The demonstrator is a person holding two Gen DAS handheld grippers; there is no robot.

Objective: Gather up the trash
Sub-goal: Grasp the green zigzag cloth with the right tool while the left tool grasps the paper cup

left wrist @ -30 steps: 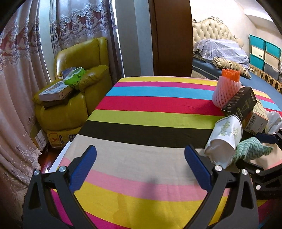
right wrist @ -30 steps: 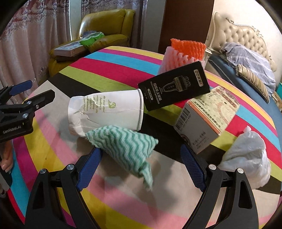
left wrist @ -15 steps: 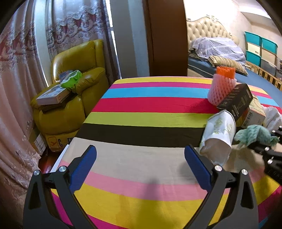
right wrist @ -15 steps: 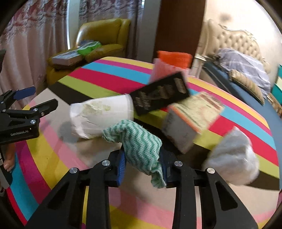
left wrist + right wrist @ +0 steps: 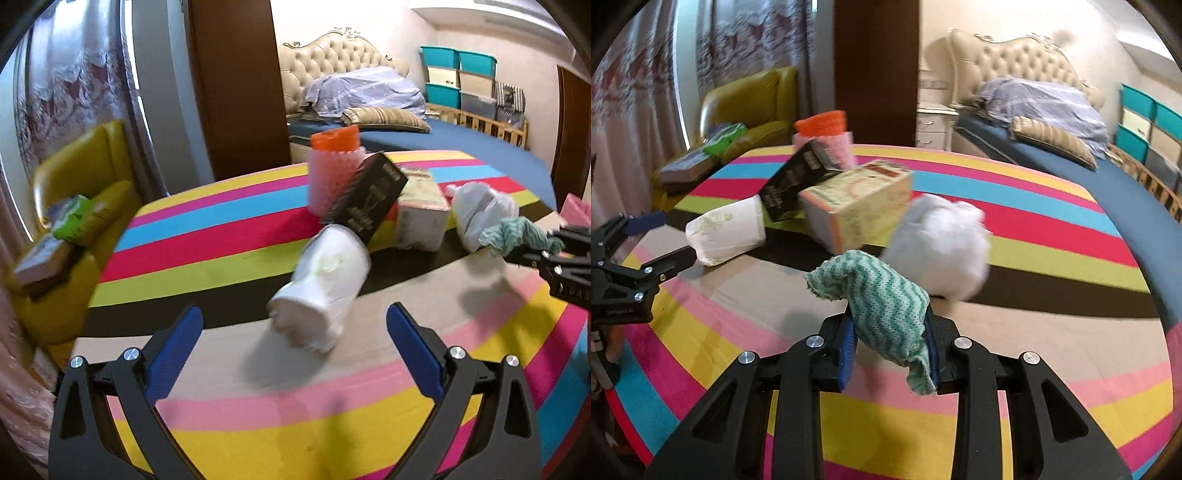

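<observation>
My right gripper (image 5: 890, 343) is shut on a green-and-white wavy cloth (image 5: 886, 302) and holds it above the striped table (image 5: 1034, 229); cloth and gripper also show at the right edge of the left wrist view (image 5: 517, 234). My left gripper (image 5: 293, 349) is open and empty, facing a crumpled white paper cup (image 5: 325, 288) lying on its side just ahead. Behind the cup are a black box (image 5: 367, 197), a pale carton (image 5: 421, 214), a pink-and-orange foam net (image 5: 334, 170) and a white plastic bag (image 5: 480, 210).
A yellow armchair (image 5: 70, 206) with books and a green packet stands left of the table. A bed with a tufted headboard (image 5: 1015, 62) and blue sheet lies behind. Teal storage boxes (image 5: 458, 74) stack at the far right. A dark wooden panel (image 5: 236, 81) stands behind the table.
My right gripper closed on the green cloth and lifted it off the table, moving right. My left gripper swung right, so the paper cup now sits between its open fingers' line.
</observation>
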